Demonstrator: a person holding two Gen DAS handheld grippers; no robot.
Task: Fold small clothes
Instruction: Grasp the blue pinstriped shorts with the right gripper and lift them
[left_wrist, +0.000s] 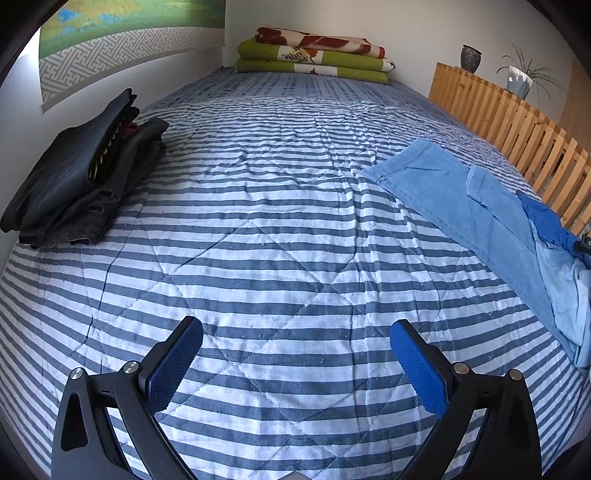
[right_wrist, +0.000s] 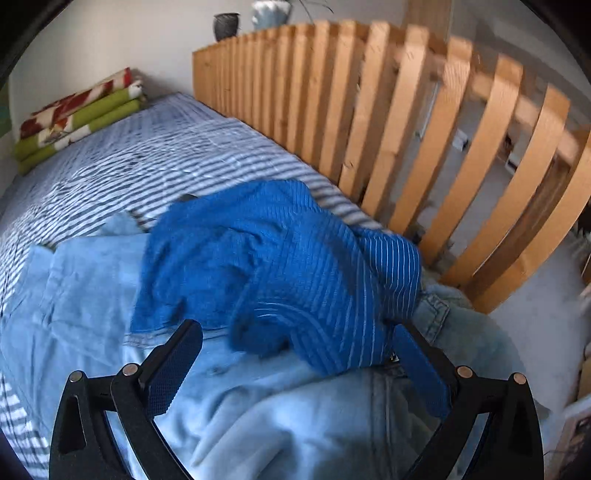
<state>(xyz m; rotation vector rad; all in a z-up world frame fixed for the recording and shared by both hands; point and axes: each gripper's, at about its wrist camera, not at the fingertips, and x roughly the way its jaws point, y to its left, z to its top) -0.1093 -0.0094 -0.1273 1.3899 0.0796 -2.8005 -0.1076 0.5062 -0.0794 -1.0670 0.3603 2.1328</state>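
A crumpled bright blue striped garment (right_wrist: 280, 266) lies on top of light blue denim clothes (right_wrist: 96, 295) at the right side of the bed. My right gripper (right_wrist: 297, 347) hovers open just above them, its fingers either side of the blue garment's near edge, gripping nothing. In the left wrist view the same light blue denim (left_wrist: 454, 199) stretches along the right, with the bright blue garment (left_wrist: 546, 218) at its far edge. My left gripper (left_wrist: 295, 343) is open over bare striped bedspread (left_wrist: 266, 206), well left of the denim.
A stack of dark folded clothes (left_wrist: 81, 173) sits at the bed's left edge by the wall. Folded green and red blankets (left_wrist: 317, 55) lie at the head. A wooden slatted railing (right_wrist: 424, 147) borders the right side, with a vase (left_wrist: 471, 57) and plant on top.
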